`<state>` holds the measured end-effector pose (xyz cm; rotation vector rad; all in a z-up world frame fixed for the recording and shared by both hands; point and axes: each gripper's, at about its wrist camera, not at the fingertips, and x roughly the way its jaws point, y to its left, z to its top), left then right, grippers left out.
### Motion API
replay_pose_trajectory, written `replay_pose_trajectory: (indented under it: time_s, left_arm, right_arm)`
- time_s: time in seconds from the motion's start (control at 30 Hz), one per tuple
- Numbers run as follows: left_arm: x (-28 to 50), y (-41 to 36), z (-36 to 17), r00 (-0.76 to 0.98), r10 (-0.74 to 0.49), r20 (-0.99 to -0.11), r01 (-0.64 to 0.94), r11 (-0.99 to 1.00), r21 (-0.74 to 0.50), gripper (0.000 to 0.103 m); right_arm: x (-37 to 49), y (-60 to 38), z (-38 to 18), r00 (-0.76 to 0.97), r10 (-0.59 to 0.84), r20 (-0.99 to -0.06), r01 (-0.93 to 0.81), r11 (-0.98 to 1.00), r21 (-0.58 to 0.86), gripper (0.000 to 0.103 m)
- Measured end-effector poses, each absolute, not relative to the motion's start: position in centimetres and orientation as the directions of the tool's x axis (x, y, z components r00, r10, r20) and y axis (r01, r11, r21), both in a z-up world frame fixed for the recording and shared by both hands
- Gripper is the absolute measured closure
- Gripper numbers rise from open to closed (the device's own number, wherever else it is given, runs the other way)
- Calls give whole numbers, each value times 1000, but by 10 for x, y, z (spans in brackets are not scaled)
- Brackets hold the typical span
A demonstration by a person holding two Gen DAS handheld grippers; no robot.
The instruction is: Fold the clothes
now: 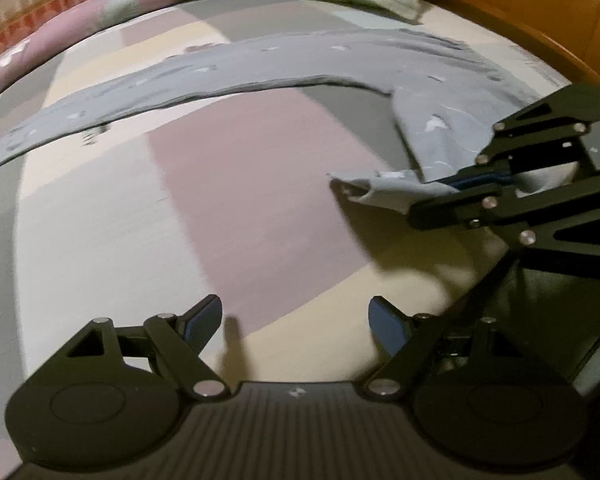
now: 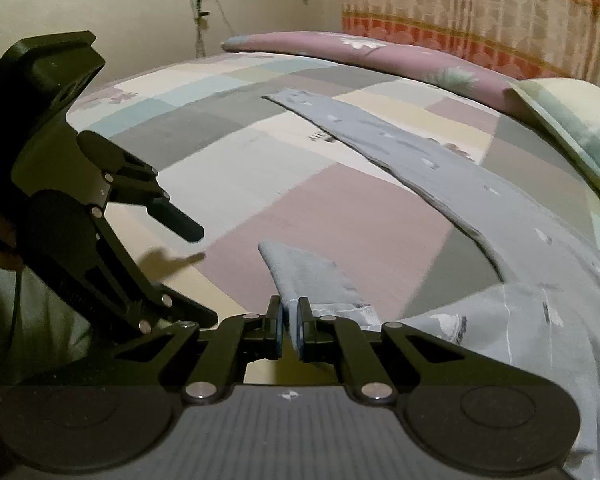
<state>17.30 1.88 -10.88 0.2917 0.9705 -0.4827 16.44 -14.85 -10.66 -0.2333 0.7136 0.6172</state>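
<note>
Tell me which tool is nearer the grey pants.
Right. The right tool is shut on a cuff of the grey pants; the left tool hangs open over bare bedsheet, apart from them.

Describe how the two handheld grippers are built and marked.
Both the left gripper and right gripper are matte black linkage frames with silver pivot screws, triangular cut-outs, round discs on a ribbed base bearing a small white mark, and blue pads inside the fingers.
</note>
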Motion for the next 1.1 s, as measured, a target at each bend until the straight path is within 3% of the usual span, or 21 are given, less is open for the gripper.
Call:
replay_pose_trajectory:
  time_s: [0.27, 0.47, 0.73, 0.87, 1.1]
  left_arm:
    - [182, 75, -107, 477, -203, -855, 421, 907, 20, 23]
    - [183, 95, -108, 446, -237, -863, 389, 920, -52, 23]
    - [186, 84, -111, 369, -467, -804, 364, 868, -337, 23]
    - [194, 71, -125, 297, -565, -770, 309, 820, -482, 23]
    - [215, 51, -139, 252, -648, -719, 252, 761, -598, 22]
  right_arm:
    - [179, -94, -102, 582, 472, -663, -652, 758, -32, 93]
    - [173, -82, -101, 563, 472, -679, -664, 747, -32, 66]
    - [166, -136, -89, 619, 436, -653, -546, 837, 42, 51]
    - [161, -170, -85, 649, 429, -628, -472, 875, 110, 48]
    - [156, -208, -88, 676, 406, -614, -383, 906, 178, 47]
